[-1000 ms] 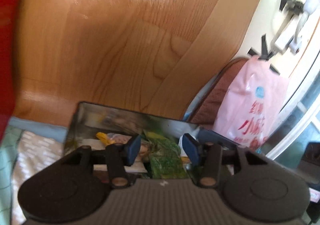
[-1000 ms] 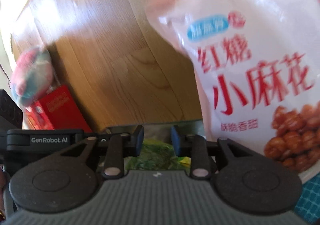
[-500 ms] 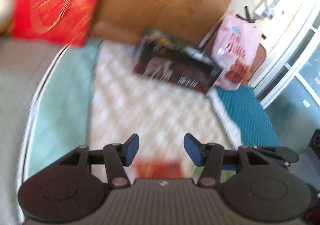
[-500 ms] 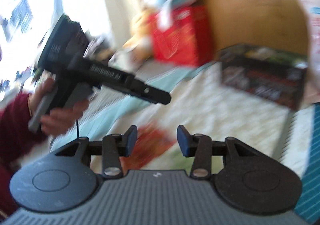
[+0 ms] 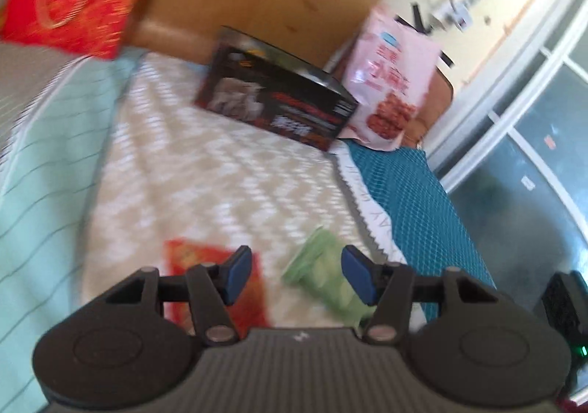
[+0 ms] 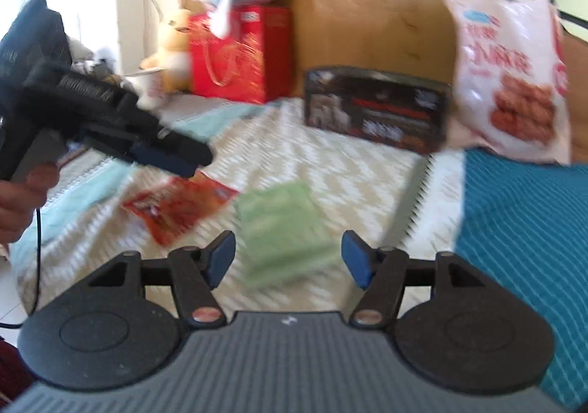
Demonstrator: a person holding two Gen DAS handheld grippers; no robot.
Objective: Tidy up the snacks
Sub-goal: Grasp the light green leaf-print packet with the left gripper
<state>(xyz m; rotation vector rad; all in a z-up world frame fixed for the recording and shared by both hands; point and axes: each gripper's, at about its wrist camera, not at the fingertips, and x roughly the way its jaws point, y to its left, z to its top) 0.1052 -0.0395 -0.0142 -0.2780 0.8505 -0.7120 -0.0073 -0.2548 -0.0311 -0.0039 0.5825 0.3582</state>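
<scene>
The open-topped black printed cardboard box [image 6: 375, 111] is taken as the landmark; it stands against the wooden headboard [image 6: 367, 8], seemingly as the container into which snacks are sorted. In front of it, on the white-and-beige zigzag bed cover [image 5: 220, 163], a flat pale green snack packet [image 6: 283, 229] and a flat red-orange snack packet [image 6: 180, 207] are laid side by side, not yet put away.

The right hand-held gripper [image 6: 288, 258] is lined up over the green packet, its jaws opening and nothing grasped. The left hand-held gripper [image 5: 296, 275], jaws also opening and empty, is held near both packets.

Right of the box a large pink snack bag [image 6: 511, 82] is leaned upright. Left of the box a red gift bag [image 6: 239, 56] is seen. A teal blanket [image 6: 522, 229] borders the cover.
</scene>
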